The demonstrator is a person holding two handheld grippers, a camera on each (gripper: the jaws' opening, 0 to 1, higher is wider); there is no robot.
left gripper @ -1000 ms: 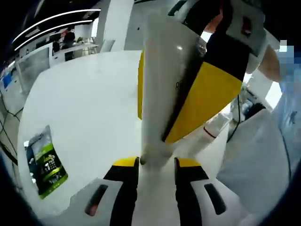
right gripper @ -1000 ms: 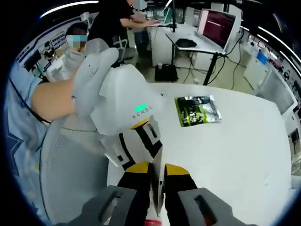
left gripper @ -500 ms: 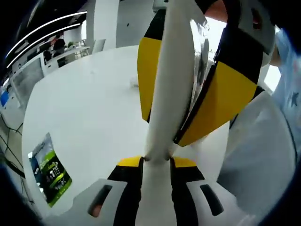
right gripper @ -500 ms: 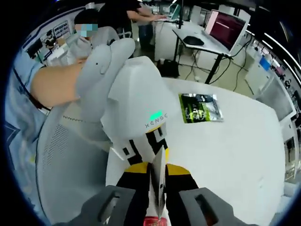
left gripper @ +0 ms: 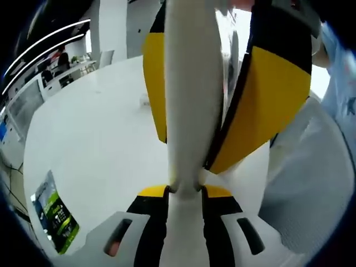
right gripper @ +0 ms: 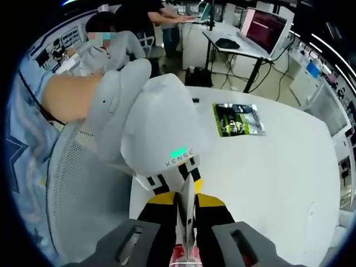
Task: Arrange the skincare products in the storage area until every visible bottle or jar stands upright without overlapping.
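Pinching one white plastic tube [left gripper: 189,100] together, left tongs [left gripper: 185,193] and right tongs [right gripper: 187,199] risk twisting it loose above the white worktop [left gripper: 94,128].

The white tube [left gripper: 189,100] runs off the top edge of the left gripper view, its cap unseen. The green packet [left gripper: 53,214] has print too small to read.

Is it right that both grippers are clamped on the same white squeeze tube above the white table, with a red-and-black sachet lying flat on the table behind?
Not quite: the sachet is green and black, not red and black, as the right gripper view shows. The rest holds: the left gripper and right gripper both clamp the white squeeze tube above the white table.
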